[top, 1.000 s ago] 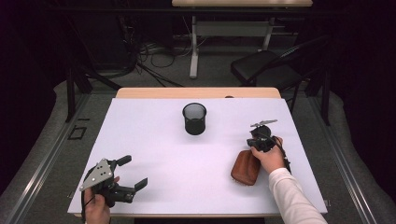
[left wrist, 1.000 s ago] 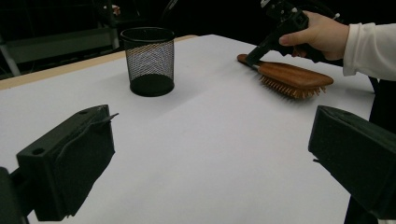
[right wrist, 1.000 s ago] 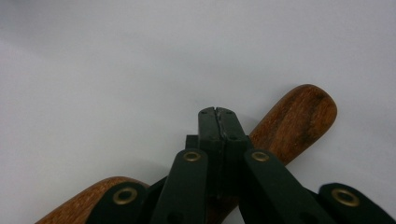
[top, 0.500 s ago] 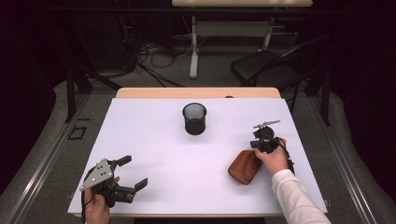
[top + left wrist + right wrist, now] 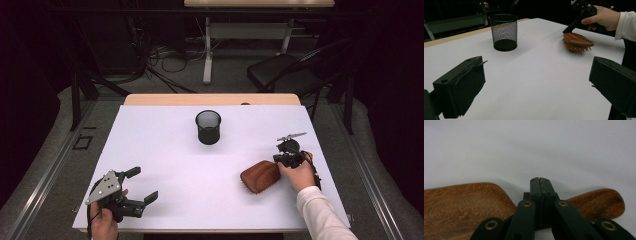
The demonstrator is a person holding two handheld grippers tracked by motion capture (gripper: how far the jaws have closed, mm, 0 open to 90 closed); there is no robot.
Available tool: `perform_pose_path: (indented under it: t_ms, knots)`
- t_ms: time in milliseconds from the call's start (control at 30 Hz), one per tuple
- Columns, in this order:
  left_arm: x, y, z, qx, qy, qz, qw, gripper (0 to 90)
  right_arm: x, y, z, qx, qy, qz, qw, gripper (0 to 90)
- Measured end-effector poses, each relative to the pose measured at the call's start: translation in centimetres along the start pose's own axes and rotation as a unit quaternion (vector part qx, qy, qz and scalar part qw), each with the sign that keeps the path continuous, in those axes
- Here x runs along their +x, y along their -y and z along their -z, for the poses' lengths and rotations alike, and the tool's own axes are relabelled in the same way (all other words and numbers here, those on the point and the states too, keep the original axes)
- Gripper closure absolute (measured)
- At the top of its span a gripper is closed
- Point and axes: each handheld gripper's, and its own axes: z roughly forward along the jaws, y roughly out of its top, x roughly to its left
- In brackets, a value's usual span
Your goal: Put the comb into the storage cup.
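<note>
Right gripper (image 5: 278, 161) on wooden brush (image 5: 260, 176), jaws together; left gripper (image 5: 140, 186) idle at the near left corner.

Brush lies bristles-down on the white table (image 5: 165, 150), right of centre and toward the near edge, wooden back up; in the left gripper view its bristles (image 5: 574, 47) touch the tabletop. Right gripper view: both black jaws pressed flat against each other, tips (image 5: 539, 182) over the narrow neck between the broad brush body and its handle end; nothing sits between them. Whether the tips press on the wood or hover just above, cannot tell. Left gripper low over the table, jaws wide apart, nothing between them. Black mesh cup (image 5: 208, 127) stands upright at table centre toward the far edge, well apart from brush and both grippers.
</note>
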Motion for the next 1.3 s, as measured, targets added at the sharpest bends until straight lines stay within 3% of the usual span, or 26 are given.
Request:
perform_pose_path:
  t_ms: [433, 733, 1133, 1300]
  knots:
    - [-0.1, 0.0, -0.1, 0.001, 0.000, -0.001, 1.0000, 0.3, -0.2, 2.3, 1.5, -0.006, -0.001, 0.002, 1.0000, 90.0]
    - [-0.1, 0.0, 0.0, 0.004, 0.000, -0.001, 1.0000, 0.3, -0.2, 4.1, 2.6, -0.019, -0.012, -0.013, 0.9997, 90.0]
    - [-0.1, 0.0, 0.0, 0.005, -0.001, -0.002, 1.0000, 0.3, 0.5, 6.4, 3.7, -0.032, -0.030, -0.027, 0.9987, 90.0]
    - [-0.1, 0.0, 0.0, 0.004, 0.000, -0.003, 1.0000, 0.3, 0.9, 6.9, 4.2, -0.038, -0.027, -0.022, 0.9987, 90.0]
